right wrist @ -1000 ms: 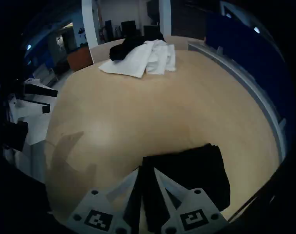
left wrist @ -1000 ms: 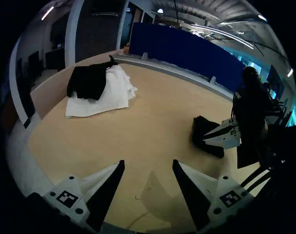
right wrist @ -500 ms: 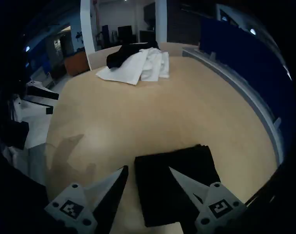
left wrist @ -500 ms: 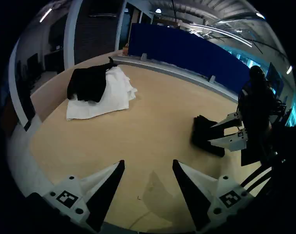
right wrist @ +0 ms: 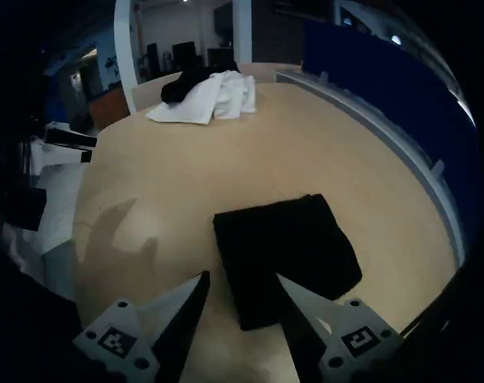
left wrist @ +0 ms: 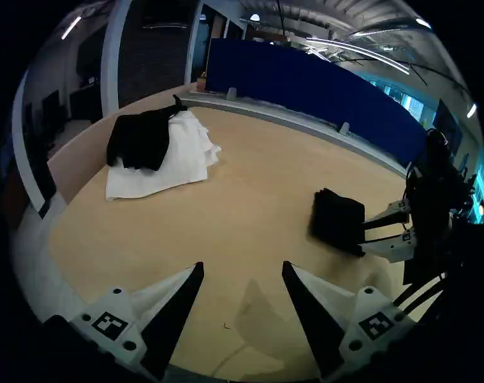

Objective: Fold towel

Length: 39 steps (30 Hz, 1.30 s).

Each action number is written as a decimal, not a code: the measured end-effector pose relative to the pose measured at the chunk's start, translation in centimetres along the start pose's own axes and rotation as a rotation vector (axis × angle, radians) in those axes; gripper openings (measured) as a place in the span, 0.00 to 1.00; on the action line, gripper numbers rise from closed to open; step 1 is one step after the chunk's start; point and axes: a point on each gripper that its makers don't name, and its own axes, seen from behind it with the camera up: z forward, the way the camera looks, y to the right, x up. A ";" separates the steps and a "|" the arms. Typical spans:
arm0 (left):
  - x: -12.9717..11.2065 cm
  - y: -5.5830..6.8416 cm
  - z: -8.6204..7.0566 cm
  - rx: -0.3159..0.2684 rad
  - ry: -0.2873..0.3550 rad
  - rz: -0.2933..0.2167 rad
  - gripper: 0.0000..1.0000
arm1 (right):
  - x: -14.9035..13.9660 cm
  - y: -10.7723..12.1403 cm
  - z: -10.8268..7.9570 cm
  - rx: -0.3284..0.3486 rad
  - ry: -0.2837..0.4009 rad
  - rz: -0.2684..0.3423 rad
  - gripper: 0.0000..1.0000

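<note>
left gripper view: little hazard from the left gripper point(left wrist: 242, 265), released above bare desk point(left wrist: 254, 172); black towel point(left wrist: 336, 220) folded, well apart to its right, just beside the right gripper point(left wrist: 364, 233). right gripper view: could snag the near edge and undo the fold if swept low; right gripper released, black towel flat just ahead.

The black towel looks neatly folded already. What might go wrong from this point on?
1. The right gripper hangs open just above the folded black towel. A finger catching a layer might pull the fold apart.
2. At the far end, a black cloth lies draped over white towels close to the edge of the table. Grabbing one may drag the others along, perhaps over that edge.
</note>
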 end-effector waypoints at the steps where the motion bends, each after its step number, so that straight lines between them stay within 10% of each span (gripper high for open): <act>1: 0.0 0.0 0.0 -0.001 0.000 0.001 0.91 | -0.6 0.1 -0.4 -0.010 -0.002 0.016 0.70; 13: 0.0 0.2 0.0 -0.005 -0.006 0.018 0.91 | -4.8 0.9 -0.5 -0.095 -0.028 0.130 0.69; 28: 0.2 0.1 -0.1 -0.007 -0.005 0.016 0.91 | -5.4 2.6 0.2 -0.180 -0.021 0.220 0.09; 39: 0.5 0.4 0.1 -0.017 -0.005 0.024 0.91 | -4.0 4.1 -1.4 -0.195 0.025 0.235 0.06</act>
